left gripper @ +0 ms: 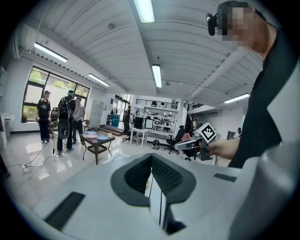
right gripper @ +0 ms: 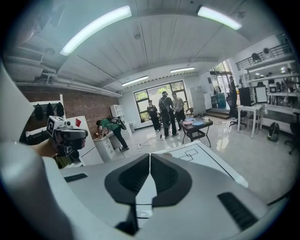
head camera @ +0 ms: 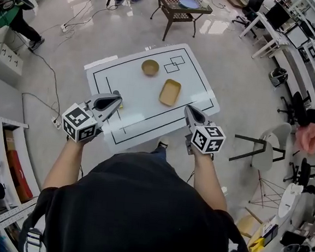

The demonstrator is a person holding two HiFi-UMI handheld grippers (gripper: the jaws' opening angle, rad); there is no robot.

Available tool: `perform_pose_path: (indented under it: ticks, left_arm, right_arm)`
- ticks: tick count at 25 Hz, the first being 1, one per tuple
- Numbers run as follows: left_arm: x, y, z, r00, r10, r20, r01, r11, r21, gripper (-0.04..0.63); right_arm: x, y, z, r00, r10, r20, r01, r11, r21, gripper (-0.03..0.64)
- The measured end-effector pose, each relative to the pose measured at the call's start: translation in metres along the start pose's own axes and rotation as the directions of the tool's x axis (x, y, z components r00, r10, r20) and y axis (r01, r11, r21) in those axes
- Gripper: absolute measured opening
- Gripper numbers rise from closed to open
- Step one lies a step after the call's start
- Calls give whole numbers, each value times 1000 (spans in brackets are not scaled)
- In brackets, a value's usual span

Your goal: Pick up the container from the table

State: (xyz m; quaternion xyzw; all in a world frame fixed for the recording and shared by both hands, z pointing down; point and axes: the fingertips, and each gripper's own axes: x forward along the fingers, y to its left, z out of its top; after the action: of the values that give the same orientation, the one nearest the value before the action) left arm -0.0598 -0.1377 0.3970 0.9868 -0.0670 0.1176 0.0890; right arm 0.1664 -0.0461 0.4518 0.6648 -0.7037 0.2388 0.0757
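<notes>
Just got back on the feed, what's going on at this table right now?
A person stands at the near edge of the white table with a gripper in each hand. The left gripper and right gripper hover over that near edge, both with jaws together and nothing between them. The tan rectangular container lies untouched mid-table, with a round bowl beyond it. The container has not yet been picked up.

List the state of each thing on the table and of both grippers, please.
left gripper: shut, nothing between its jaws.
right gripper: shut, nothing between its jaws.
container: upright on the table, empty, not gripped.
bowl: upright on the table, empty.
</notes>
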Motion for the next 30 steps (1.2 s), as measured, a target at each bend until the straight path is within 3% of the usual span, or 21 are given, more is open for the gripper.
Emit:
perform_pose_path:
  ticks: [17, 30]
  left_arm:
    - [58, 25, -8, 999, 47, -25, -48, 997, -68, 6]
    - [86, 41, -11, 997, 66, -33, -69, 991, -116, 6]
  right_arm:
    - [63, -50, -12, 990, 70, -121, -73, 997, -23, 9]
    - [109, -78, -45, 959, 104, -263, -120, 992, -47, 34]
